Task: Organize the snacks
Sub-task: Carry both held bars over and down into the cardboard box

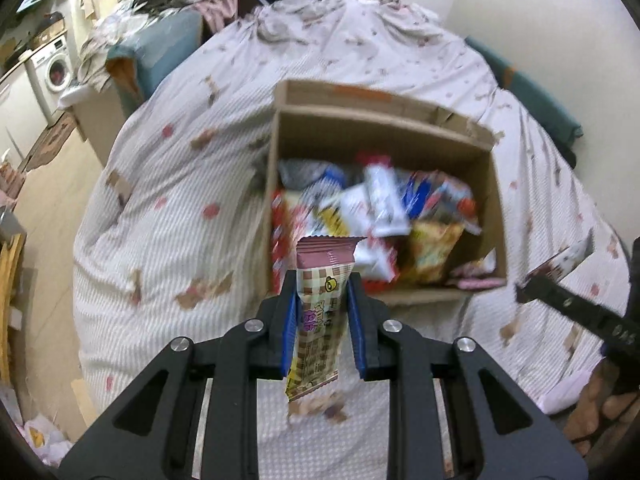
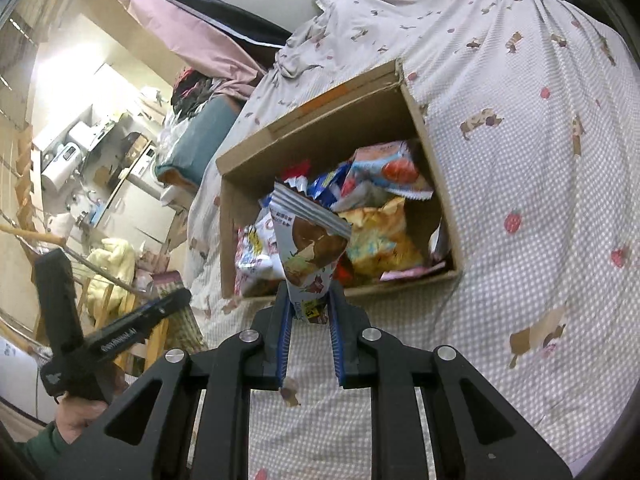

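Observation:
An open cardboard box [image 1: 384, 132] sits on the bed, filled with several snack packets. It also shows in the right wrist view [image 2: 320, 128]. My left gripper [image 1: 323, 286] is shut on a long brown checked snack bar [image 1: 320, 304], held upright just in front of the box's near wall. My right gripper [image 2: 311, 294] is shut on a white snack packet with a brown chocolate picture [image 2: 308, 244], held at the box's near edge. The right gripper also shows in the left wrist view [image 1: 560, 300], to the right of the box.
The bed's patterned quilt [image 1: 180, 200] lies under and around the box. A teal cushion [image 1: 160, 48] and piled clothes lie at the bed's far left. A washing machine [image 1: 54, 66] stands beyond. The left gripper and hand [image 2: 80, 340] show at lower left.

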The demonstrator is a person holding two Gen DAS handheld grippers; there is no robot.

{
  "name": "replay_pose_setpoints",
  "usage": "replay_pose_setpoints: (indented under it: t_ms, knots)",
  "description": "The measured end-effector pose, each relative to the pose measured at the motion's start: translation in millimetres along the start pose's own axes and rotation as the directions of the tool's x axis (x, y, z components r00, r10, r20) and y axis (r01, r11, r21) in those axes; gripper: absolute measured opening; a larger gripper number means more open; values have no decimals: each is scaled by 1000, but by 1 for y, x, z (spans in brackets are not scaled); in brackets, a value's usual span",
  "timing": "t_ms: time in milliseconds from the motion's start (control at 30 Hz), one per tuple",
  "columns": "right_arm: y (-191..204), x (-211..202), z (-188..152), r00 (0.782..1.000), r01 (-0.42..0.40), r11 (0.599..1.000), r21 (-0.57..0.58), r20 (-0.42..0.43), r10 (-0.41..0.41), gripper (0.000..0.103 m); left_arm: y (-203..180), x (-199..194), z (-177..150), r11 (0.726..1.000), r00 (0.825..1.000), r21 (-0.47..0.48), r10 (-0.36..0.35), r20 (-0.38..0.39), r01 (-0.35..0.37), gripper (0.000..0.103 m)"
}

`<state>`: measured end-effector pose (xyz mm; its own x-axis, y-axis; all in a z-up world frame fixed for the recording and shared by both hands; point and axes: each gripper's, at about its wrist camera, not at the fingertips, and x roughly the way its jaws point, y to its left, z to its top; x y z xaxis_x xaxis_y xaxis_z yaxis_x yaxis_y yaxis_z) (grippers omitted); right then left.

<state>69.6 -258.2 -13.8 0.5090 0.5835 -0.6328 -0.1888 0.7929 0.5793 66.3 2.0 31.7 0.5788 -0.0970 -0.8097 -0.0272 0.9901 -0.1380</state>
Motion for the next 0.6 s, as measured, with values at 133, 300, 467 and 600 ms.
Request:
replay_pose_setpoints:
  t_ms: [133,300,467,600]
  knots:
    - [-2,6,18,1000,29,999,-19,8,-29,18,-18,9,24,999,999,-8,-46,17,46,20]
    - [-7,15,38,998,59,997,-44,-1,-59,18,-49,23,43,997,997,38,-68,37,66,20]
    - [-16,38,52,994,100,991,-86,-43,-104,18,-68,40,53,995,995,62,-79,56,75,20]
    - [-22,51,56,989,119,989,-89,-75,-125,18,-76,55,61,996,996,69,-67,60,62,20]
